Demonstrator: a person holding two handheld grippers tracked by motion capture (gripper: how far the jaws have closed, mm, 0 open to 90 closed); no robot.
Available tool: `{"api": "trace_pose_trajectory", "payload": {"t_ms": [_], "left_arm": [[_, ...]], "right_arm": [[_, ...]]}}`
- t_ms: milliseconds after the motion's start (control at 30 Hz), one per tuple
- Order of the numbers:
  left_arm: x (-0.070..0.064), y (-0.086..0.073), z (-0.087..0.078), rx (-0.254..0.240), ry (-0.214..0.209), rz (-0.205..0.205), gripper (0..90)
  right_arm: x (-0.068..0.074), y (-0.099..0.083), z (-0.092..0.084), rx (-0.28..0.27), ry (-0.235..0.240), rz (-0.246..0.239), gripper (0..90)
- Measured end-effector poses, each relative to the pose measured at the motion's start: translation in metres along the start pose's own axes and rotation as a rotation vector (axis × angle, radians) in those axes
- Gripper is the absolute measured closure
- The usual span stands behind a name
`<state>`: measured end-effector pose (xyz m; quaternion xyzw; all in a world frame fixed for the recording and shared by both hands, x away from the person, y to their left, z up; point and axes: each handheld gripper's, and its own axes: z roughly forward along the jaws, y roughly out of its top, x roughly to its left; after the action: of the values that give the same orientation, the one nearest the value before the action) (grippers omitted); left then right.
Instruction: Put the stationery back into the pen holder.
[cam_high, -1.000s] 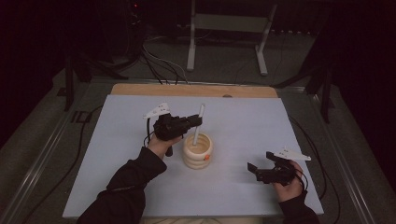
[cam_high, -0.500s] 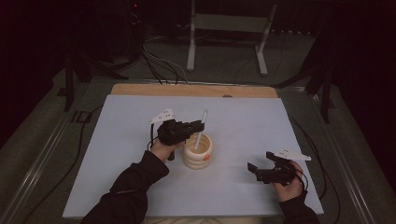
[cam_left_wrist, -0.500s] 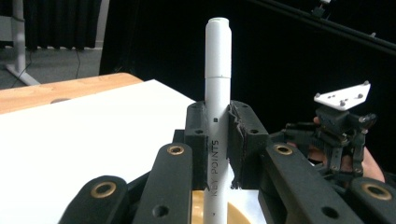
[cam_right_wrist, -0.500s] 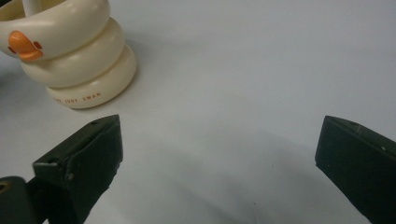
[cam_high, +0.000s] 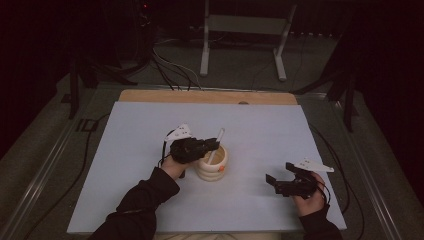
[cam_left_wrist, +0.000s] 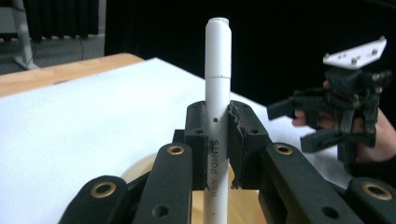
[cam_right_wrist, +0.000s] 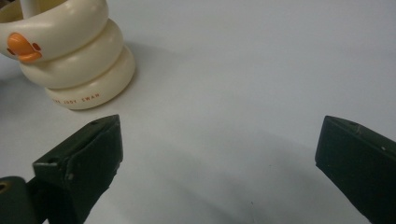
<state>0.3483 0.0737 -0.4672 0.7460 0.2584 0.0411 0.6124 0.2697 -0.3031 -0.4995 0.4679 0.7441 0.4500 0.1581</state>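
Note:
A white pen (cam_left_wrist: 217, 93) stands upright between the jaws of my left gripper (cam_left_wrist: 218, 126), which is shut on it. In the high view the pen (cam_high: 216, 146) leans over the cream ringed pen holder (cam_high: 211, 165), its lower end inside the cup, with the left gripper (cam_high: 210, 146) at the holder's left rim. The holder (cam_right_wrist: 70, 56) has an orange beak mark on its top ring. My right gripper (cam_high: 280, 181) rests low at the right front of the table, its jaws wide open with nothing between them; the left gripper view shows it (cam_left_wrist: 308, 122) farther off.
A light grey mat (cam_high: 140, 130) covers the table, with a wooden strip (cam_high: 205, 96) along its far edge. Cables (cam_high: 170, 70) and a white stand (cam_high: 240, 30) lie on the dark floor beyond. Black cables trail off both sides of the table.
My left gripper has come down and slightly nearer with the pen, bringing its lower end into the holder. The right gripper has stayed where it was.

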Motion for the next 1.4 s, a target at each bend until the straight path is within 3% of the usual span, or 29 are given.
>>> {"api": "trace_pose_trajectory", "payload": {"t_ms": [233,433,533,600,733,800,1100,1233,1300,1400], "left_arm": [[-0.001,0.002,-0.002,0.042,0.017,0.000,79.3],[0.001,0.005,-0.002,0.016,0.019,-0.033,78.4],[0.002,0.008,-0.003,-0.001,0.041,-0.059,69.7],[0.001,0.011,-0.004,-0.001,0.066,-0.071,57.5],[0.002,0.018,-0.009,0.002,0.076,-0.099,48.5],[0.002,0.020,-0.011,0.008,0.082,-0.111,38.8],[0.006,0.031,-0.028,0.034,0.132,-0.130,17.8],[0.011,0.032,-0.036,0.044,0.111,-0.150,10.3],[0.012,0.032,-0.041,0.045,0.091,-0.137,2.9],[0.013,0.032,-0.045,0.058,0.100,-0.141,0.1]], "right_arm": [[0.000,0.000,0.000,-0.001,0.001,0.004,0.5],[0.000,0.000,0.000,-0.001,0.003,0.005,0.5],[0.000,0.000,0.000,-0.001,0.003,0.004,0.5],[-0.001,0.000,0.000,-0.002,0.004,0.005,0.5],[-0.001,0.000,-0.001,-0.003,0.003,0.004,0.5],[0.000,0.000,-0.001,-0.004,0.005,0.004,0.5],[0.000,0.000,-0.001,-0.007,0.005,0.004,0.5],[0.000,0.000,-0.001,-0.006,0.005,0.002,0.5],[0.000,0.000,-0.001,-0.006,0.006,0.002,0.5],[0.000,0.000,-0.001,-0.006,0.006,0.004,0.5]]}}
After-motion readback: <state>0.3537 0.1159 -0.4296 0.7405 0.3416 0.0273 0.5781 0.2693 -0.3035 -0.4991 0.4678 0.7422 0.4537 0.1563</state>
